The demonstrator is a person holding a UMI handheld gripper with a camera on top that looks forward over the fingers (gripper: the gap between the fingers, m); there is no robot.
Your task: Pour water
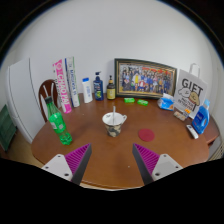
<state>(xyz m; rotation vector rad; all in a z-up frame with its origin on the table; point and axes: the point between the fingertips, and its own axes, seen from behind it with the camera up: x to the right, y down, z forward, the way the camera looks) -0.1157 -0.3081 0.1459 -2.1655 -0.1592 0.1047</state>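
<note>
We see a white cup (114,122) with something upright in it near the middle of a round wooden table (100,160). Left of the cup stands a green bottle (59,124); its contents we cannot tell. Right of the cup lies a red coaster (146,134). Behind the cup, against the white wall, stand a framed photo (145,78), a blue bottle (98,86) and a white bottle (87,91). Our gripper (113,160) is released, fingers spread, holding nothing, with the cup just beyond them.

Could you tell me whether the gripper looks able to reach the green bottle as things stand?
Probably yes: the gripper has its fingers open, and the green bottle stands upright ahead to their left, with bare table between.
</note>
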